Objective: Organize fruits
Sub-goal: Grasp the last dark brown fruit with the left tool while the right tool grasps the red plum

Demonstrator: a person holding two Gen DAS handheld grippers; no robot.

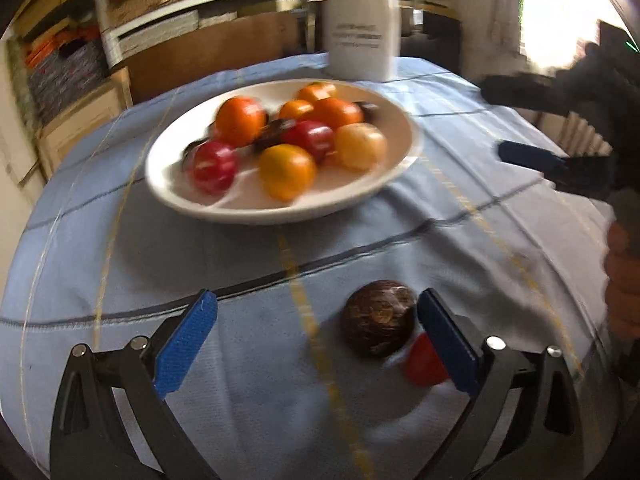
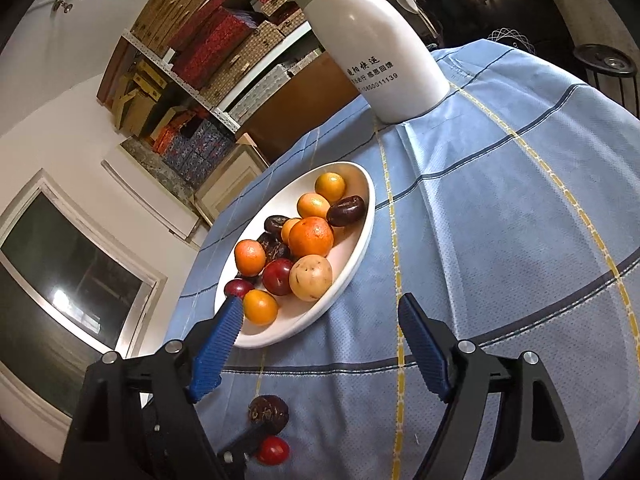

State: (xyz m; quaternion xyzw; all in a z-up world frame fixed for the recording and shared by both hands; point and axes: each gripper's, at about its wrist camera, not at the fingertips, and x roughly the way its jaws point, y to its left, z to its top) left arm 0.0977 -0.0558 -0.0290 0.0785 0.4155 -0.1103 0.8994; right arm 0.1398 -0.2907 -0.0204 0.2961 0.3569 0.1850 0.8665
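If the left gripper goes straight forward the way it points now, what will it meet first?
Probably the dark brown fruit lying on the tablecloth just inside the left gripper's right finger; a small red fruit sits beside it. The white bowl lies farther ahead. Depth is uncertain.

A round table draped in a light blue woven cloth (image 2: 500,220) crossed by dark blue and yellow stripes fills the foreground. Behind it stands a white metal shelving rack (image 2: 188,88) stacked with red patterned and tan woven boxes, with blue patterned boxes on a lower level. A plain brown cardboard panel (image 2: 296,108) leans beneath the shelf. The wall is white, and a white-framed dark glass window (image 2: 68,280) reflects a patch of light. Strong daylight (image 1: 560,8) washes out the upper right of the left wrist view.
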